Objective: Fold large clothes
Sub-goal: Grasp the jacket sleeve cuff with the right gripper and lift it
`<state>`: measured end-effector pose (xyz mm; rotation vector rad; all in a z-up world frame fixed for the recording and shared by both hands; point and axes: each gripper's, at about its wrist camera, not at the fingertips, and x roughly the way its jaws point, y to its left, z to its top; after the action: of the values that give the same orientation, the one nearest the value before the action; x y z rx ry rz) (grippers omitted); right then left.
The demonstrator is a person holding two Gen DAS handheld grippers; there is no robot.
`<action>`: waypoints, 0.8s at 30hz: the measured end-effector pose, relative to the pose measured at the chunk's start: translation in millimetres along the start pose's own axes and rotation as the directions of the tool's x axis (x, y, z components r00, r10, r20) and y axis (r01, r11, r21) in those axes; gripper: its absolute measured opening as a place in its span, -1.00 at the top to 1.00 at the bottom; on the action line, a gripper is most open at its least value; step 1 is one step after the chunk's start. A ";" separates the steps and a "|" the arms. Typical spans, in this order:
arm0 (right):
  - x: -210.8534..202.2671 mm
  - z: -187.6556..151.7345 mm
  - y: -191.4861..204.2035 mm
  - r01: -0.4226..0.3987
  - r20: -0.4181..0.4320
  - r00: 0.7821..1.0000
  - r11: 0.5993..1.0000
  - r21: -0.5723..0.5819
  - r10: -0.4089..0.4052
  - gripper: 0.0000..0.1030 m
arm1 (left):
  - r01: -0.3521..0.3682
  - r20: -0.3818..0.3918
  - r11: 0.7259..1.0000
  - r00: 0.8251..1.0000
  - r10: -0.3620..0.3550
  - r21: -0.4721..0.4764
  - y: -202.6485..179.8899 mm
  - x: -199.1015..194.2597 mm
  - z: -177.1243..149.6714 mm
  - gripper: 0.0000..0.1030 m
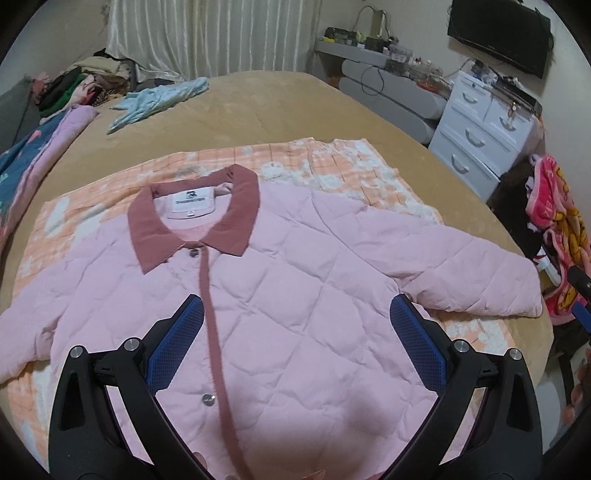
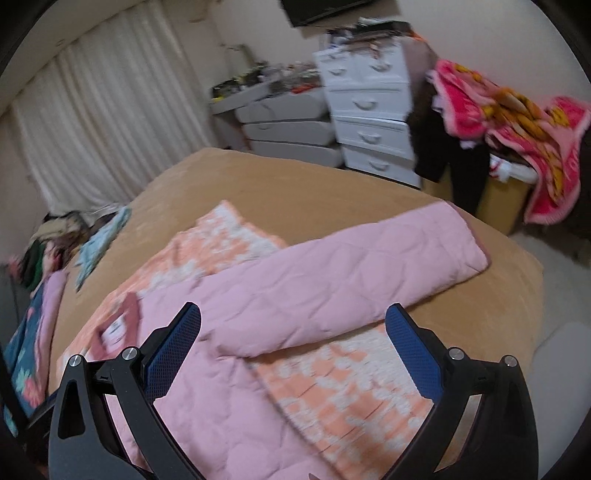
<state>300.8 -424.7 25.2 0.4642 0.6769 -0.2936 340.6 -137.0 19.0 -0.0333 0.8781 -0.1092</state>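
A pink quilted jacket (image 1: 295, 280) lies face up and buttoned on an orange-and-white checked blanket (image 1: 332, 170), which is spread over a tan-covered bed (image 1: 258, 107). The jacket's dusty-rose collar (image 1: 195, 218) points toward the far end of the bed, a white label showing inside it, and a matching rose placket with metal snaps runs down the front.

The left gripper (image 1: 295, 314) hovers above the jacket's chest, its jaws spread wide with only fabric visible between the blue pads (image 1: 177, 343); nothing is pinched. In the right wrist view, the right gripper (image 2: 293, 317) hangs over the jacket's outstretched sleeve (image 2: 351, 266), jaws likewise spread wide and gripping nothing. That sleeve reaches out from the jacket body across the blanket, its cuff end lying on the tan cover near the bed's edge (the picture is somewhat blurred, so fine detail of the cuff is hard to read).

Beyond the jacket's collar, a light blue garment (image 1: 159, 99) lies crumpled on the bed. Farther from the jacket on the same side, a heap of mixed clothes (image 1: 74, 88) sits before pale curtains (image 1: 207, 33). Off the bed on the sleeve side of the jacket stands a white chest of drawers (image 1: 484, 133), and nearer than it a bright pink patterned blanket (image 2: 517, 122) is draped over a pile.
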 end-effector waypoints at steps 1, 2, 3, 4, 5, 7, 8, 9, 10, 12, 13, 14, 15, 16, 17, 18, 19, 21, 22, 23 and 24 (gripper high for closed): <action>7.2 0.4 -7.7 0.009 -0.006 1.000 1.000 0.024 -0.009 -0.92 | -0.005 -0.004 1.000 1.000 0.005 0.013 -4.1 4.7 -0.8 -0.84; 13.4 0.6 -14.3 0.014 -0.014 1.000 0.999 0.049 -0.014 -0.92 | -0.010 -0.009 1.000 1.000 0.010 0.018 -5.5 7.9 -1.4 -0.84; 18.3 1.0 -19.0 0.017 -0.018 1.000 0.998 0.069 -0.015 -0.92 | -0.013 -0.015 1.000 1.000 0.013 0.023 -7.9 12.1 -1.4 -0.84; 24.0 1.4 -26.2 0.021 -0.021 1.000 0.995 0.097 -0.019 -0.92 | -0.014 -0.024 1.000 1.000 0.015 0.028 -9.5 16.1 -1.7 -0.84; 29.8 2.7 -32.9 0.024 -0.023 0.999 0.992 0.121 -0.022 -0.92 | -0.016 -0.030 0.999 0.999 0.017 0.029 -11.5 21.1 -1.8 -0.84; 39.2 3.8 -41.9 0.036 -0.025 0.999 0.988 0.153 -0.033 -0.92 | -0.016 -0.037 0.999 0.999 0.018 0.035 -14.3 28.0 -2.0 -0.84; 45.4 4.3 -47.2 0.043 -0.028 0.999 0.985 0.170 -0.039 -0.92 | -0.022 -0.037 0.999 0.999 0.023 0.040 -16.5 32.5 -2.6 -0.84; 49.4 5.2 -50.2 0.047 -0.032 0.999 0.983 0.180 -0.042 -0.92 | -0.023 -0.041 0.999 0.999 0.025 0.044 -18.6 36.0 -3.5 -0.84; 56.4 6.4 -56.6 0.057 -0.037 0.998 0.978 0.199 -0.051 -0.92 | -0.019 -0.051 0.999 0.998 0.022 0.048 -20.7 41.1 -4.5 -0.84; 69.4 7.9 -67.1 0.071 -0.047 0.997 0.970 0.232 -0.061 -0.92 | -0.017 -0.066 0.999 0.998 0.020 0.049 -23.5 50.0 -5.3 -0.84; 73.9 9.4 -71.4 0.074 -0.051 0.997 0.968 0.241 -0.064 -0.92 | -0.019 -0.068 0.999 0.997 0.022 0.050 -24.6 52.9 -5.5 -0.84; 78.2 10.6 -75.6 0.077 -0.053 0.996 0.966 0.248 -0.066 -0.92 | -0.024 -0.070 0.998 0.997 0.027 0.051 -26.1 57.3 -5.4 -0.84; 83.1 11.1 -78.6 0.082 -0.056 0.996 0.964 0.253 -0.070 -0.92 | -0.023 -0.073 0.998 0.997 0.027 0.050 -27.5 61.2 -5.0 -0.84; 89.7 11.5 -82.7 0.088 -0.063 0.995 0.960 0.264 -0.074 -0.92 | -0.024 -0.076 0.999 0.997 0.028 0.047 -28.2 65.5 -4.6 -0.84; 96.4 11.7 -87.2 0.091 -0.074 0.995 0.956 0.278 -0.073 -0.92 | -0.026 -0.080 0.999 0.996 0.029 0.046 -29.0 69.6 -4.2 -0.84; 102.3 11.4 -91.8 0.091 -0.084 0.994 0.953 0.290 -0.070 -0.92 | -0.025 -0.083 0.999 0.996 0.029 0.049 -30.0 73.4 -3.4 -0.84; 105.6 11.1 -94.5 0.096 -0.088 0.993 0.951 0.295 -0.073 -0.92 | -0.028 -0.081 0.998 0.996 0.032 0.053 -31.6 76.2 -2.7 -0.84; 114.3 11.5 -101.9 0.117 -0.094 0.991 0.947 0.300 -0.092 -0.92 | -0.043 -0.070 0.997 0.996 0.047 0.058 -34.4 82.1 0.2 -0.84; 121.4 11.3 -108.6 0.124 -0.108 0.990 0.941 0.316 -0.094 -0.92 | -0.046 -0.068 0.997 0.996 0.050 0.057 -35.1 84.9 1.7 -0.84; 124.4 11.0 -112.9 0.125 -0.115 0.989 0.935 0.331 -0.092 -0.92 | -0.048 -0.071 0.997 0.996 0.051 0.054 -35.6 88.8 3.5 -0.84; 130.6 10.8 -121.1 0.131 -0.125 0.988 0.924 0.360 -0.091 -0.92 | -0.049 -0.075 0.998 0.996 0.052 0.050 -35.7 92.2 5.2 -0.84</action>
<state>354.7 -548.5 -91.5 0.8066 0.7568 -0.5112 400.1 -182.7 -45.7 0.0382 0.9518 -0.0847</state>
